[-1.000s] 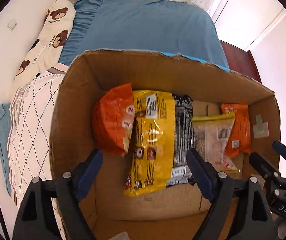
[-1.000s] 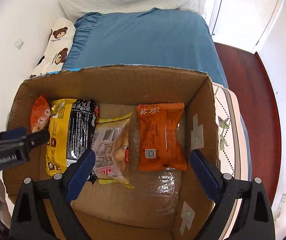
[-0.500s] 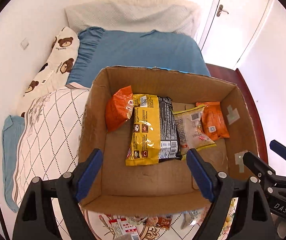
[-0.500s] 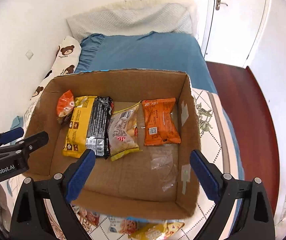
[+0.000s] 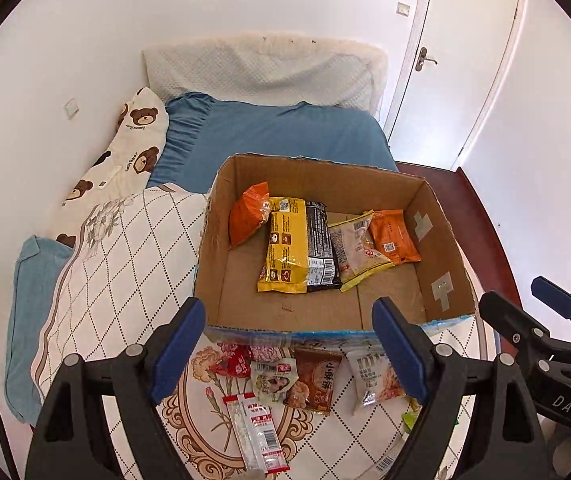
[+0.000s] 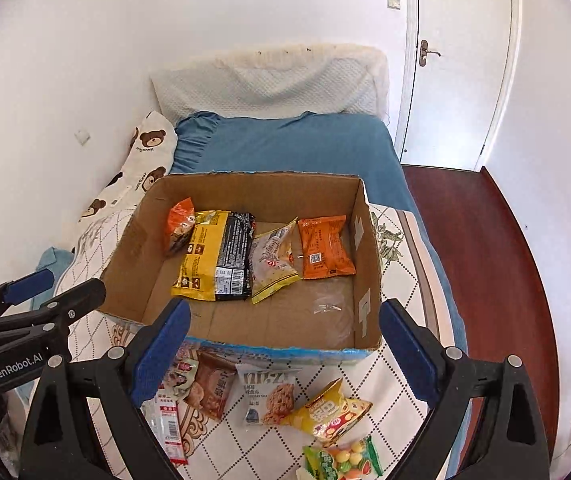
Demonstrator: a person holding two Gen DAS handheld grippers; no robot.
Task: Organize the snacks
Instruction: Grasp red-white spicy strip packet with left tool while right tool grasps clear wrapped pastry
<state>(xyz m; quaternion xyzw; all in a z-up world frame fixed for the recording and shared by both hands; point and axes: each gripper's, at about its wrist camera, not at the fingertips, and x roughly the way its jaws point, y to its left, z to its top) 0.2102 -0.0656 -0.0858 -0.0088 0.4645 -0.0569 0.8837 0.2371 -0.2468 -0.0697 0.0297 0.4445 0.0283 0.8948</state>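
A: Where do our snacks sit?

B: Five packets lie in a row in the cardboard box on the bed: a puffy orange bag leaning against the left wall, then a yellow packet, a black packet partly under it, a pale packet, and a flat orange packet nearest the right wall.

A: And outside the box?

B: More packets rest on the patterned quilt just in front of the box: a long red-and-white sachet, a brown packet, a white biscuit packet, a yellow chip bag and a green candy bag.

A: How are our tongs?

B: Our left gripper has its blue pads spread wide with nothing between them. Our right gripper is spread just the same and empty. Both hang above the near edge of the box, touching no packet.
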